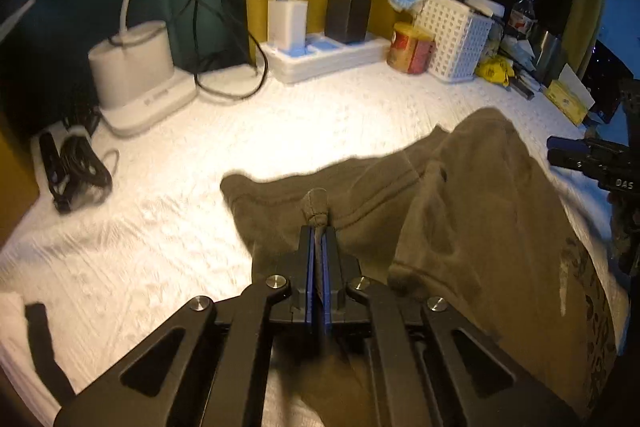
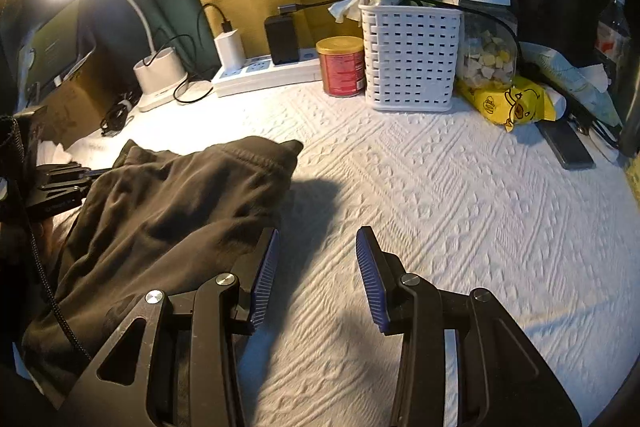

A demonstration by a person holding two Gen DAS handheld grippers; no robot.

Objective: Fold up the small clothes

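Observation:
A small olive-brown garment [image 1: 472, 203] lies bunched on the white textured tablecloth [image 1: 168, 211]. My left gripper [image 1: 319, 231] is shut on a hem of the garment, with a tuft of cloth sticking out above the blue pads. In the right wrist view the same garment [image 2: 168, 211] lies to the left. My right gripper [image 2: 316, 267] is open and empty, its left finger beside the garment's edge. The right gripper also shows at the right edge of the left wrist view [image 1: 592, 159]. The left gripper body shows at the left of the right wrist view [image 2: 56, 187].
Along the back stand a white lamp base [image 1: 136, 67], a power strip [image 1: 328, 55] with chargers and cables, a red can [image 2: 342, 67], a white basket [image 2: 412, 59], a jar [image 2: 486, 55], a yellow packet [image 2: 512, 105]. A coiled black cable [image 1: 76, 167] lies left.

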